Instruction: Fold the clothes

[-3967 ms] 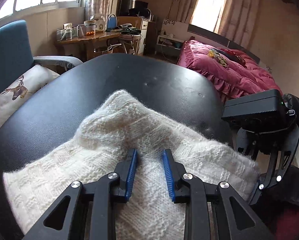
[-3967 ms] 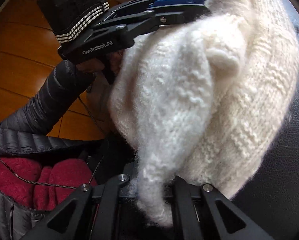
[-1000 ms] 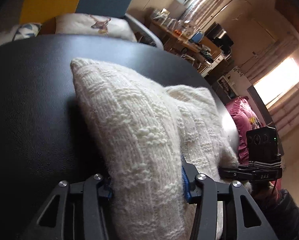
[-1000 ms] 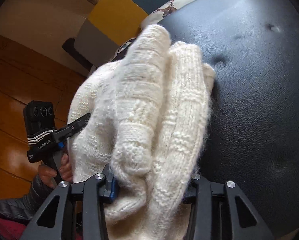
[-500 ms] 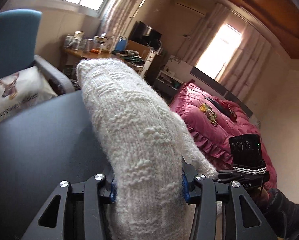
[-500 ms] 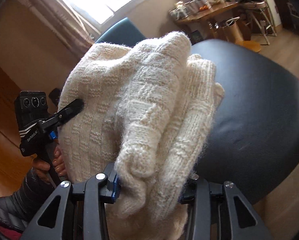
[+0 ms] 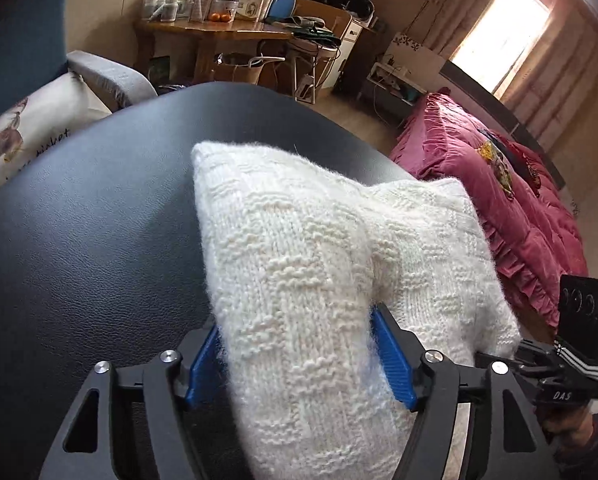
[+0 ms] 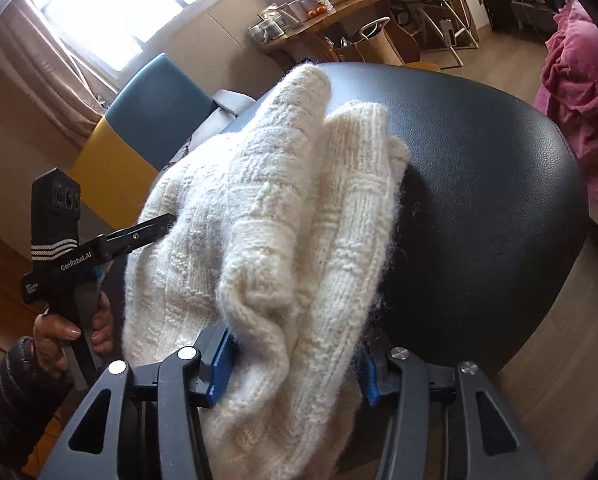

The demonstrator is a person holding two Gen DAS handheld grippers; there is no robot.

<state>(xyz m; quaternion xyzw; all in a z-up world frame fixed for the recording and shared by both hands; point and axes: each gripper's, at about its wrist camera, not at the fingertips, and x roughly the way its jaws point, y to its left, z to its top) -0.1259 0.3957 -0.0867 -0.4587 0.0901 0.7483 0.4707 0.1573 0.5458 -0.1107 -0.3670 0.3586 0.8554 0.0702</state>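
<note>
- Your left gripper (image 7: 301,364) comes up from the bottom of the left wrist view and points over the black bench (image 7: 91,232).
- Its jaws pinch a thick fold of the white knitted sweater (image 7: 311,280). A blue pad (image 7: 203,364) presses on each side of the wool.
- In the right wrist view your left hand (image 8: 73,326) shows at the lower left, wrapped around the handle, with a dark puffy sleeve (image 8: 11,392) below it.
- Your right gripper (image 8: 293,364) comes up from the bottom of its view. Its jaws also pinch the sweater, a fat bunch of folded layers.
- The sweater fills the middle of both views, bundled up between the two grippers. Its far end reaches out over the bench.
- A pink bed (image 7: 511,208) sits at the right of the left wrist view.
</note>
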